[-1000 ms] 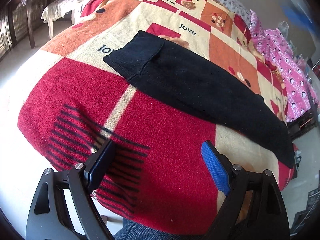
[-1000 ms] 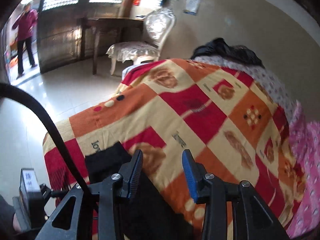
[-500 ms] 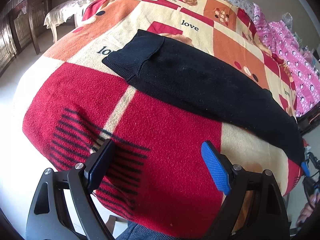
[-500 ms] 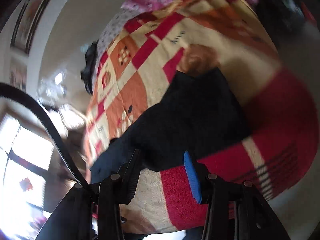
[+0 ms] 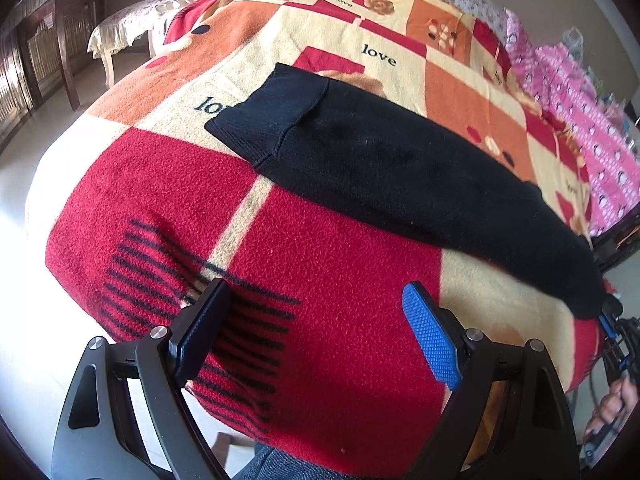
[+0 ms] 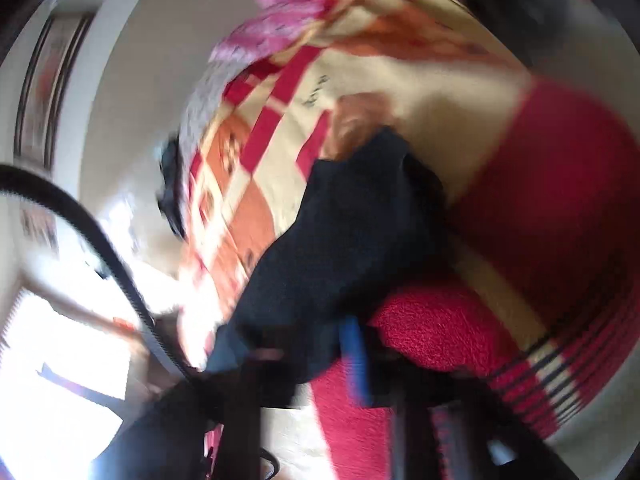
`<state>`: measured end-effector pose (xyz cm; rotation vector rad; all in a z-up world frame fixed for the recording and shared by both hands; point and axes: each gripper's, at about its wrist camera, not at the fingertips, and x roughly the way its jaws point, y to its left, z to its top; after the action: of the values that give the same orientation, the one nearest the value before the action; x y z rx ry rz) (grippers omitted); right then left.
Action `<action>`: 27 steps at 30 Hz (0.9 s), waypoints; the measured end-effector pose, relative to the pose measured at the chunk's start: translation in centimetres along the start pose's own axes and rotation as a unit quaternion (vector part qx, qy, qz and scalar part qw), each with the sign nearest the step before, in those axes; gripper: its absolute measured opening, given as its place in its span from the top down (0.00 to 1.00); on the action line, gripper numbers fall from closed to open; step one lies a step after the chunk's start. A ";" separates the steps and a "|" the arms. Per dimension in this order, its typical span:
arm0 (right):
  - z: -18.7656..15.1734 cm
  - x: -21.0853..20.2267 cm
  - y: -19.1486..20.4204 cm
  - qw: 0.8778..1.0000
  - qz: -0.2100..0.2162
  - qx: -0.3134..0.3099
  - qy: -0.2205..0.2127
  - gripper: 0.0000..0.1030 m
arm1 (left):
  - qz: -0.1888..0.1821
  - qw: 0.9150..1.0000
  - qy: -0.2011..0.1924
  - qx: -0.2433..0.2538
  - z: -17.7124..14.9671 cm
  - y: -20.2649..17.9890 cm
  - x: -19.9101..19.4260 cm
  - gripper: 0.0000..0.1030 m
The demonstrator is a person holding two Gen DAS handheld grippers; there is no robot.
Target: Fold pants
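Note:
Black pants (image 5: 384, 164) lie folded lengthwise in a long strip across a red, orange and cream blanket (image 5: 320, 280) on a bed. My left gripper (image 5: 316, 328) is open and empty, above the blanket's near red part, short of the pants. In the blurred right wrist view the pants (image 6: 344, 240) reach down to my right gripper (image 6: 316, 356), and the near end of the pants sits between its fingers. Its blue pad (image 6: 356, 360) shows against the black cloth. The right gripper also shows at the pants' far right end in the left wrist view (image 5: 612, 320).
A chair with a lace cover (image 5: 136, 24) and a dark wooden table (image 5: 80, 4) stand on the floor at the left. Pink patterned bedding (image 5: 580, 112) lies at the right of the bed. A dark garment (image 6: 172, 192) lies at the bed's far end.
My right gripper swung round to the end of the pants and moved in onto the cloth. My left gripper drifted slightly and stays open.

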<state>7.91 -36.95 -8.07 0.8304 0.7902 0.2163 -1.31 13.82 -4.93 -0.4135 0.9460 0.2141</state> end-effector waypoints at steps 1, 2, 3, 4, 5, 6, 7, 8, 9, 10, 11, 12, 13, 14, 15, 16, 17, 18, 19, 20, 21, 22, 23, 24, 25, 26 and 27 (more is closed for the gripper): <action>0.2 -0.5 1.1 1.000 0.000 -0.027 -0.006 0.95 | -0.001 1.000 0.000 -0.001 0.0 0.1 0.0 0.15; 0.2 -0.8 1.7 0.999 -0.002 -0.043 -0.008 0.95 | 0.003 1.000 0.001 0.002 0.0 -0.1 0.1 0.15; 0.8 -0.7 2.5 0.998 0.000 -0.058 -0.008 0.95 | 0.008 1.000 0.001 0.006 0.0 -0.2 0.1 0.15; 2.0 -0.4 3.3 0.998 0.003 -0.068 -0.006 0.95 | 0.015 1.000 0.002 0.011 -0.1 -0.5 0.2 0.15; 3.3 0.2 3.7 0.998 0.006 -0.066 -0.003 0.95 | 0.019 1.000 0.004 0.015 -0.1 -0.6 0.2 0.15; 5.0 1.0 4.3 0.998 0.009 -0.061 -0.001 0.95 | 0.026 0.999 0.005 0.020 0.0 -0.8 0.4 0.15; 6.7 1.9 4.8 0.998 0.018 -0.054 -0.002 0.96 | 0.031 0.999 0.006 0.025 0.0 -1.0 0.5 0.15; 8.6 3.0 5.4 0.999 0.029 -0.042 -0.004 0.96 | 0.034 0.999 0.007 0.027 0.0 -1.1 0.6 0.15; 11.0 4.5 6.2 0.999 0.033 -0.027 -0.005 0.96 | 0.036 0.999 0.008 0.030 0.0 -1.1 0.6 0.15; 14.1 6.6 7.0 0.999 0.035 -0.002 -0.009 0.96 | 0.038 0.999 0.009 0.031 0.0 -1.2 0.7 0.15; 16.4 8.0 7.6 0.999 0.031 0.016 -0.021 0.96 | 0.039 0.999 0.009 0.032 0.0 -1.2 0.7 0.15; 18.1 9.1 8.1 0.999 0.024 0.029 -0.036 0.96 | 0.040 0.999 0.010 0.032 0.1 -1.2 0.8 0.15; 20.8 11.0 8.4 0.996 0.028 0.043 -0.070 0.96 | 0.042 0.999 0.011 0.031 0.2 -1.2 0.8 0.15; 22.2 12.3 8.6 0.996 0.028 0.036 -0.078 0.93 | 0.044 0.999 0.012 0.030 0.3 -1.3 0.9 0.15; 23.1 13.9 9.2 0.998 0.000 0.027 -0.053 0.87 | 0.045 0.999 0.013 0.028 0.4 -1.3 0.9 0.15; 23.4 15.2 9.6 0.999 -0.047 0.020 -0.020 0.69 | 0.045 0.999 0.013 0.026 0.4 -1.2 0.9 0.15; 23.1 15.9 10.7 0.997 -0.081 -0.007 0.006 0.67 | 0.045 0.999 0.012 0.024 0.4 -1.2 0.9 0.15; 22.6 15.9 11.6 0.996 -0.085 -0.034 0.012 0.67 | 0.044 0.999 0.011 0.023 0.4 -1.2 0.9 0.15; 21.0 15.3 13.5 0.993 -0.080 -0.090 0.018 0.67 | 0.044 0.999 0.011 0.023 0.4 -1.2 0.9 0.15; 19.3 14.8 15.0 0.988 -0.068 -0.136 0.034 0.67 | 0.045 0.999 0.010 0.025 0.4 -1.2 1.0 0.15; 17.3 14.3 16.3 0.982 -0.055 -0.173 0.061 0.66 | 0.046 0.999 0.010 0.027 0.4 -1.3 1.0 0.14; 15.5 13.7 17.1 0.977 -0.037 -0.192 0.087 0.66 | 0.046 0.998 0.009 0.029 0.3 -1.3 1.0 0.14; 13.4 13.1 17.7 0.972 -0.015 -0.206 0.115 0.66 | 0.047 0.998 0.009 0.030 0.3 -1.4 1.0 0.14; 11.0 12.3 18.5 0.965 0.002 -0.222 0.136 0.66 | 0.049 0.998 0.009 0.032 0.3 -1.4 1.1 0.14; 8.0 10.9 19.6 0.955 0.016 -0.260 0.139 0.66 | 0.050 0.998 0.009 0.034 0.2 -1.5 1.1 0.14; 5.6 9.7 20.4 0.942 0.020 -0.309 0.131 0.66 | 0.050 0.998 0.009 0.035 0.1 -1.5 1.1 0.14; 3.5 8.8 21.0 0.927 0.022 -0.354 0.120 0.66 | 0.049 0.998 0.008 0.034 0.1 -1.5 1.1 0.14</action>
<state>19.17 -20.77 3.98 0.1333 0.8402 0.6112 -0.08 12.51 -5.37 -0.3062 0.9885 0.2667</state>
